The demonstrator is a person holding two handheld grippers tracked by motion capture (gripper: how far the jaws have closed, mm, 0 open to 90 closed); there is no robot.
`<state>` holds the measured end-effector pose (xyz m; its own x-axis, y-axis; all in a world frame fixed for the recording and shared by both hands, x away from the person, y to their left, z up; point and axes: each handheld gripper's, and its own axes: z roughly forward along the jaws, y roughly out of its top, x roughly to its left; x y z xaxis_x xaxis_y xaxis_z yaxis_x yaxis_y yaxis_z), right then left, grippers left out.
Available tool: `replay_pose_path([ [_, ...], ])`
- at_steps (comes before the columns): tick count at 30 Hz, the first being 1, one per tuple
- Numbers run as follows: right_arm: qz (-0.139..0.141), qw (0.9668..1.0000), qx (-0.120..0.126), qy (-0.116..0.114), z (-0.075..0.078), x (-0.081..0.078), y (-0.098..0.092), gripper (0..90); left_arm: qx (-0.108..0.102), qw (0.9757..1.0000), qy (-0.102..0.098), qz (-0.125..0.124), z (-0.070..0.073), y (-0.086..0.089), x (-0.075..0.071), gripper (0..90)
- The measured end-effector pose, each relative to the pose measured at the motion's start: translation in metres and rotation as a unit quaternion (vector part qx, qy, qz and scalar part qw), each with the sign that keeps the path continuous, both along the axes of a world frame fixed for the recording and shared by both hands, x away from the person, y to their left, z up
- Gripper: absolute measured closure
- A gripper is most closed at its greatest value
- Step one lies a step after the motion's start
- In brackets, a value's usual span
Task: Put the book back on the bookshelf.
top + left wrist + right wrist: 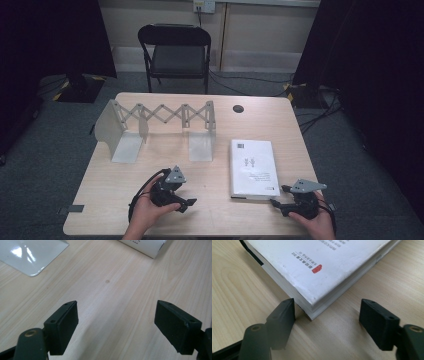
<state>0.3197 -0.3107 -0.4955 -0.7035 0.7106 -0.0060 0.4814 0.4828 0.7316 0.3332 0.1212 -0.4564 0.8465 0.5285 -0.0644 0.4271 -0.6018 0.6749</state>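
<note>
A: While the book [253,168] lies flat on the right half of the tabletop [210,210], where does the right claw [278,205] stand?

B: It sits near the book's near right corner, low over the wood. In the right gripper view that corner [312,312] pokes in between the two jaws, close beside one of them, yet neither pad presses on it, so the claw stands apart and holds nothing.

A: And the left claw [186,204]?

B: The person's left hand [147,210] carries it near the front edge, well left of the book. In the left gripper view its jaws stand apart over bare wood, with nothing between them. A corner of the book [145,246] shows far off at the top.

A: What else is on the tabletop?

B: A grey metal book rack [160,125] with a scissor-lattice back stands toward the far side, left of the book. Behind the tabletop stands a black folding chair [176,52].
</note>
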Motion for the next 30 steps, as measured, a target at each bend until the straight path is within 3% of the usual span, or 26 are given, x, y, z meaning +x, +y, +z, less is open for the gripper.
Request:
replay_pose_path([
  [8, 0.007, 1.0, 0.003, -0.002, 0.0, 0.003, 0.004, 30.2, 0.014, 0.9994, 0.006, -0.03, 0.007, -0.02, -0.001, 19.3],
  [11, 0.008, 0.9999, 0.007, -0.004, -0.001, 0.004, 0.005, 35.0, 0.017, 0.999, 0.007, -0.041, 0.008, -0.029, 0.0, 19.3],
  [16, 0.017, 0.9998, 0.009, -0.004, 0.0, 0.006, 0.006, 36.1, 0.013, 0.9987, 0.013, -0.047, 0.008, -0.043, 0.002, 19.3],
  [23, 0.023, 0.9997, 0.007, -0.002, 0.0, 0.005, 0.014, 36.4, 0.03, 0.9974, 0.015, -0.063, 0.008, -0.058, 0.003, 19.3],
  [30, 0.026, 0.9996, -0.002, 0.0, 0.002, 0.007, 0.018, 40.8, 0.029, 0.9972, 0.017, -0.067, 0.005, -0.067, 0.005, 19.3],
])
